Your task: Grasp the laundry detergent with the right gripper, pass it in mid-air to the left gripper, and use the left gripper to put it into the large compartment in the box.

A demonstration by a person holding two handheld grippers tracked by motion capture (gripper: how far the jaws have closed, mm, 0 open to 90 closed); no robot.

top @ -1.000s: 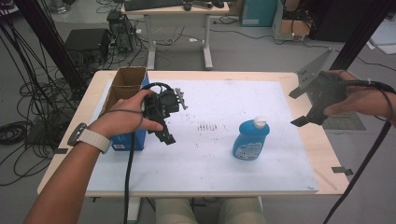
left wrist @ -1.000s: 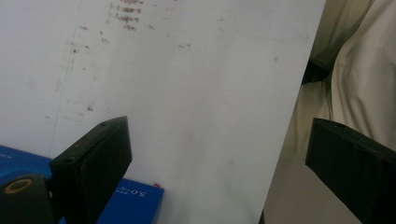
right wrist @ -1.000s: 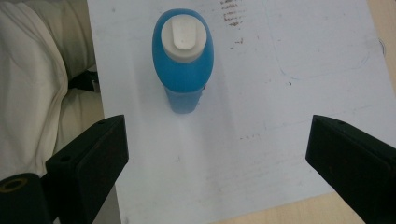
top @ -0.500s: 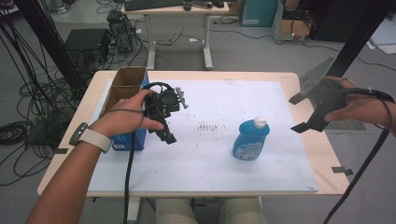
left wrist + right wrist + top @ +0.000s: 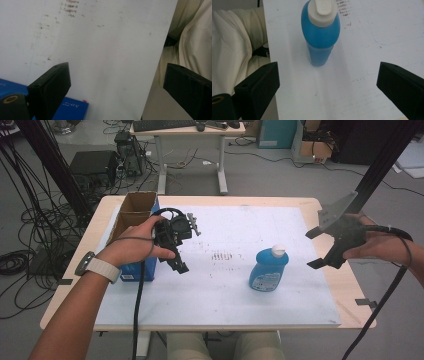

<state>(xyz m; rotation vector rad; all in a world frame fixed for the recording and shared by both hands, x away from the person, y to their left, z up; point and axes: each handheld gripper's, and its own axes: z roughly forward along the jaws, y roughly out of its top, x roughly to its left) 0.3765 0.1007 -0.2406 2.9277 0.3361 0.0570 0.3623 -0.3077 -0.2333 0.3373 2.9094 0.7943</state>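
Observation:
A blue bottle [image 5: 269,270] with a white cap stands upright on the white mat [image 5: 225,295], right of centre. My right gripper [image 5: 314,248] hovers open to the right of it, a short gap away. In the right gripper view the bottle [image 5: 320,37] stands ahead of the wide-apart jaws of the right gripper [image 5: 329,92], with nothing between them. My left gripper [image 5: 186,245] is held over the mat's left part, jaws apart and empty. Under the left gripper [image 5: 120,95] the left gripper view has bare mat.
An open cardboard box [image 5: 135,210] stands at the table's left edge with a blue box [image 5: 131,271] in front of it; that blue box [image 5: 72,107] lies close to my left jaw. Faint brown marks [image 5: 222,255] stain the mat. Desks and cables lie beyond the table.
My right gripper has drifted slightly down and toward the person's side, staying open. The left hand and the bottle have not moved.

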